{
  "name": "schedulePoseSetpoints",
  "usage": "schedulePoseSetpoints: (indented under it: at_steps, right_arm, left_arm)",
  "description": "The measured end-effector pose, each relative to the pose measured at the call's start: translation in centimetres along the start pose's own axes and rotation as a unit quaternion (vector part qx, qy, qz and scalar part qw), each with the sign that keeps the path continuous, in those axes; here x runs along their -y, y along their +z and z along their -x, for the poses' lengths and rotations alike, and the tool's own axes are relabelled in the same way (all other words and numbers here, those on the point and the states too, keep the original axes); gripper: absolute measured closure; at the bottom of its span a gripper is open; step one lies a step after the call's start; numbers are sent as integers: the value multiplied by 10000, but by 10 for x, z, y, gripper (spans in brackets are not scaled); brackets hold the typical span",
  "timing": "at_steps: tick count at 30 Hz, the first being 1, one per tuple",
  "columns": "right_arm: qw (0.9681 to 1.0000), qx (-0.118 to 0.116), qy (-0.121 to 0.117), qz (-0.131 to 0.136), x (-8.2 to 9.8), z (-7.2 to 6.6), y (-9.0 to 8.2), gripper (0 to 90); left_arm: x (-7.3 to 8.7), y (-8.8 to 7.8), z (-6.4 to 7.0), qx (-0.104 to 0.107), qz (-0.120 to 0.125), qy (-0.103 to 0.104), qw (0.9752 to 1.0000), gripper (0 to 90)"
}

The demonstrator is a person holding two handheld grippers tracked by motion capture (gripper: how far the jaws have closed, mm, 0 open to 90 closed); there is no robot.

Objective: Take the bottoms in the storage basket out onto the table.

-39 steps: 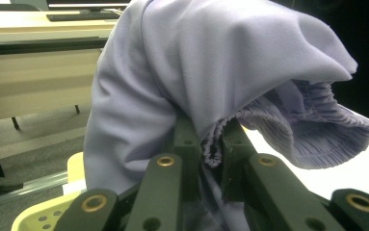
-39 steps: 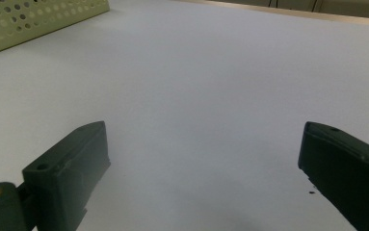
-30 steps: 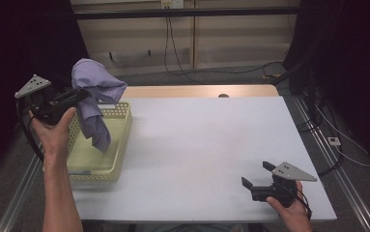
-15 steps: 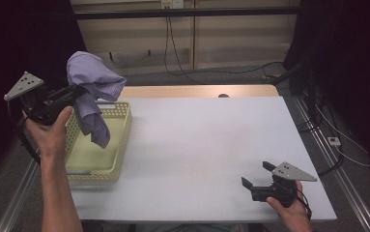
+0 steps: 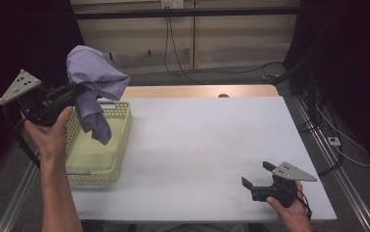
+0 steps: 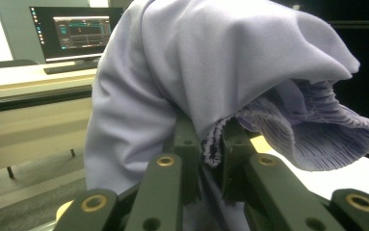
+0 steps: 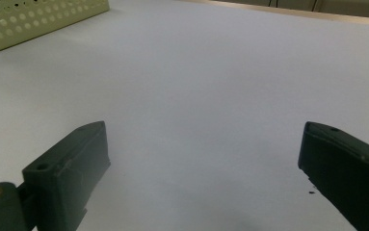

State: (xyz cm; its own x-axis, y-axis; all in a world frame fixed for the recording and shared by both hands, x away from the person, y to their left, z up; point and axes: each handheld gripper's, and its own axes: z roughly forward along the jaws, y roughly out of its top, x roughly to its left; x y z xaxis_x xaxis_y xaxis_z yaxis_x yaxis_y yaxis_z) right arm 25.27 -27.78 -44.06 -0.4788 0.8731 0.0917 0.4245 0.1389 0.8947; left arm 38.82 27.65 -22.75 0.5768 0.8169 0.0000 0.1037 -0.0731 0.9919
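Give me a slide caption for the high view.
Left gripper lifts a lavender cloth above the yellow basket; right gripper rests open.

Left gripper [image 5: 78, 90], clamped on lilac cloth [image 5: 95, 82], now higher and further left than before. Cloth lifted with it, hanging tail risen above yellow basket [image 5: 120, 145].

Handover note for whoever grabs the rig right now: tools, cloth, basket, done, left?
Left tool: shut on the lilac cloth, held up over the yellow basket at the table's left end; the cloth's lower end hangs above the basket.
Right tool: open, holding nothing, resting low at the white table's near right corner.
Done: cloth gripped and lifted.
Left: probably carry it clear and set it on the table.
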Motion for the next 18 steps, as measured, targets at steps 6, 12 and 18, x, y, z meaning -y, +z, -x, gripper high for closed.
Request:
schedulePoseSetpoints:
  at_steps: [6,12,18]
  right_arm:
    - [10000,-4,5,-8,0,0,0,38]
    - [10000,-15,3,0,0,0,0,38]
    - [10000,-9,2,-7,0,0,0,38]
  left_arm:
    - [-2,2,6,86,16,35,10000,812]
    - [-6,1,14,201,40,159,9997,812]
    - [-8,2,19,281,113,148,9994,812]
